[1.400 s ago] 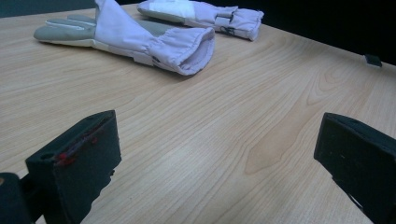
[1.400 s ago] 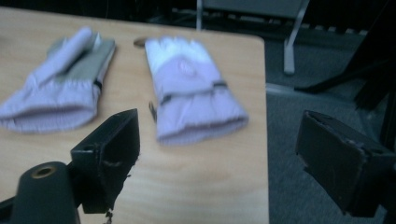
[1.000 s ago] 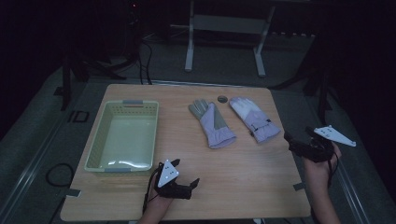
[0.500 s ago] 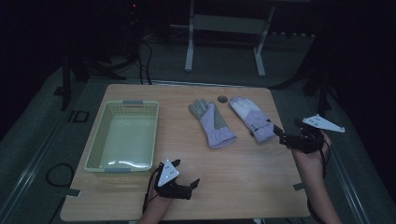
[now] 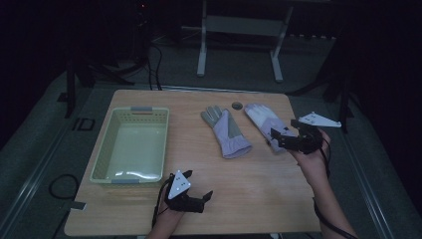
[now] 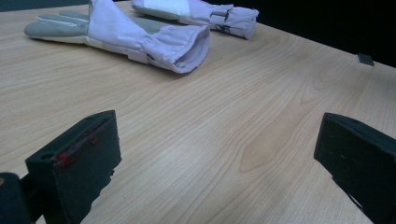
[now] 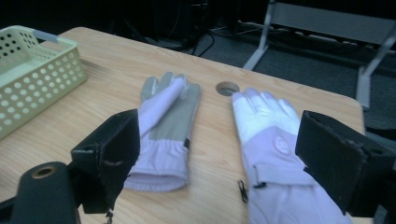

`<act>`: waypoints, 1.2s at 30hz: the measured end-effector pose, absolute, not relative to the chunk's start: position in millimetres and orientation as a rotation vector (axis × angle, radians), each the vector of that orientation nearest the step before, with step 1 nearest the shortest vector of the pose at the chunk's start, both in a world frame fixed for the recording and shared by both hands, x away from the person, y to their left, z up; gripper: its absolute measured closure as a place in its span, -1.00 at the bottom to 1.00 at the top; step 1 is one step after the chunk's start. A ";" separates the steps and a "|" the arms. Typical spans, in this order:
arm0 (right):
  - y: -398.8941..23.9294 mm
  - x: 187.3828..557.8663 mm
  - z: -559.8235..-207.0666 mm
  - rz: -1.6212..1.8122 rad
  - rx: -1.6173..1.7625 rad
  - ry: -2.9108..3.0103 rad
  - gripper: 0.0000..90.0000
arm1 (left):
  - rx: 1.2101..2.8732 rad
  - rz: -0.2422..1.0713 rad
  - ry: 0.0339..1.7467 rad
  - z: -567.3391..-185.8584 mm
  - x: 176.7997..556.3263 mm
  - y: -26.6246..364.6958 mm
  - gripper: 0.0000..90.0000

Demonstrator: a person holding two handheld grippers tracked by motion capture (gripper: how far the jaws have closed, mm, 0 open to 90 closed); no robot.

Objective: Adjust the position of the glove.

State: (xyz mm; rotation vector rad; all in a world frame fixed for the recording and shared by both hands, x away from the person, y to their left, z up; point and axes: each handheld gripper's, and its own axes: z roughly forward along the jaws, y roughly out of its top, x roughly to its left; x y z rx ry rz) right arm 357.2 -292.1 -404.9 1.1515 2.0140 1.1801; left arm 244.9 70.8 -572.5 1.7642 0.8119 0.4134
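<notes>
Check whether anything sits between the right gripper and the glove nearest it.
Nothing visible does. The right gripper hangs open just over the cuff end of the right-hand glove, with only bare table around; the other glove lies apart, off to the side.

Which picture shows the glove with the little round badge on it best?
The right gripper view: the right-hand glove lies close, fingers, badge and cuff clip plain. The high view shows it whole but small, its cuff under the right gripper. The left gripper view catches just its cuff end.
</notes>
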 end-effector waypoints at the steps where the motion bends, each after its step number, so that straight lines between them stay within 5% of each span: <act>1: -292.1 357.2 -404.9 1.180 1.151 2.014 -0.69 | 1.764 0.413 0.812 -572.5 244.9 70.8 -0.98; 36: -190.9 442.9 -465.1 1.065 1.174 2.290 -0.32 | 1.763 0.408 0.805 -572.5 244.6 71.3 -0.98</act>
